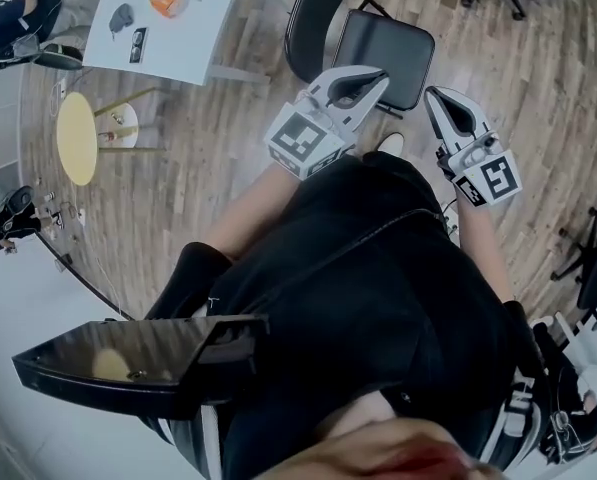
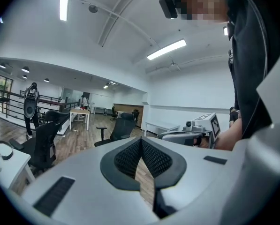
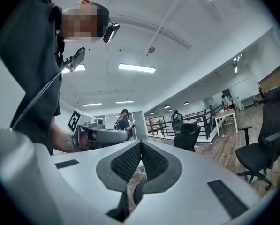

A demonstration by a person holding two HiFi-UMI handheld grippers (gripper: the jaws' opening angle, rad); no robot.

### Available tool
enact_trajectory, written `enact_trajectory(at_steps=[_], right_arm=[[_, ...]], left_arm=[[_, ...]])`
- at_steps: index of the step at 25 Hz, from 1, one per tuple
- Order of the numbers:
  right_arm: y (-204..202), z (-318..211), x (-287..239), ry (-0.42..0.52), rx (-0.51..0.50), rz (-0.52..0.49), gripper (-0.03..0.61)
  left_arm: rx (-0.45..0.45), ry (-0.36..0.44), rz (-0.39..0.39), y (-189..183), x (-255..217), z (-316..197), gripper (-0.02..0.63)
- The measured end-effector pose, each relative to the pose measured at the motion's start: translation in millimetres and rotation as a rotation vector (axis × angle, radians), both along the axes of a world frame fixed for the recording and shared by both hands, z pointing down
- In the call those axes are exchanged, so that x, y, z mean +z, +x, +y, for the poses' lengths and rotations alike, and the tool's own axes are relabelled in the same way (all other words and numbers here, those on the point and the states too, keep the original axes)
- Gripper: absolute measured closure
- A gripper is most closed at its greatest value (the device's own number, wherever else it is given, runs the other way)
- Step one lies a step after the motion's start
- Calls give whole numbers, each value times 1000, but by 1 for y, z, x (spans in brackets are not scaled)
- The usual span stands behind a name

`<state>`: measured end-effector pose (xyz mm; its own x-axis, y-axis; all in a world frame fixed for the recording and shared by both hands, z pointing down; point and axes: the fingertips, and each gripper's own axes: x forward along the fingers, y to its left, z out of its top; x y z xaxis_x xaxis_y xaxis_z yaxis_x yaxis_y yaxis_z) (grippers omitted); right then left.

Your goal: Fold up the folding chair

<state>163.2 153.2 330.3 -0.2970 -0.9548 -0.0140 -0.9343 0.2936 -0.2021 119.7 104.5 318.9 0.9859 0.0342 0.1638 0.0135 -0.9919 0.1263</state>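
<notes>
1. The left tongs are closed with nothing between them. In the left gripper view the two black ribbed pads meet at their tips, and only wooden floor shows through the gap beneath.
2. The right tongs are also closed and empty. In the right gripper view their pads press together the same way.
3. Both tongs are held out level in front of the person's body, side by side but apart, each with its marker cube at the rear.
4. The folding chair stands unfolded on the wooden floor, just beyond the tips of the tongs. Its black seat is flat and its rounded black backrest rises on the far side. In the head view the left tongs overlap the seat's near edge, but whether they touch it cannot be told. The right tongs are just to the right of the seat.
5. A white desk is further off at upper left, carrying an orange object and a few small dark items.
6. A round yellow stool stands left of the desk.
7. Black office chairs stand around the open room.
</notes>
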Motion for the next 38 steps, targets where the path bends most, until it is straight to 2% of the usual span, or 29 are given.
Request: enact_trajectory(at_steps=[6,12,23,28,31,38], right_arm=[[25,1,7,-7,-27,-68,568],[33,-9,16,-25,-32,-87,568],[34,-59,50,-119,22,-90,568],[43,-92,107,-233,105,-193,567],[46,-109,137,-293,146,-205,566],[55,-131,192,-363,182,-241,566]], left_arm=[[-24,4,-18,22,1,1,609],[-23,-6,-28,32,6,-8,609],[47,-56,-38,36,32,-60,609],[110,-85,-119,31,71,-96,607],[130,-112,-162,25,95,-119,607],[107,-165,-282,18,148,-165,607]])
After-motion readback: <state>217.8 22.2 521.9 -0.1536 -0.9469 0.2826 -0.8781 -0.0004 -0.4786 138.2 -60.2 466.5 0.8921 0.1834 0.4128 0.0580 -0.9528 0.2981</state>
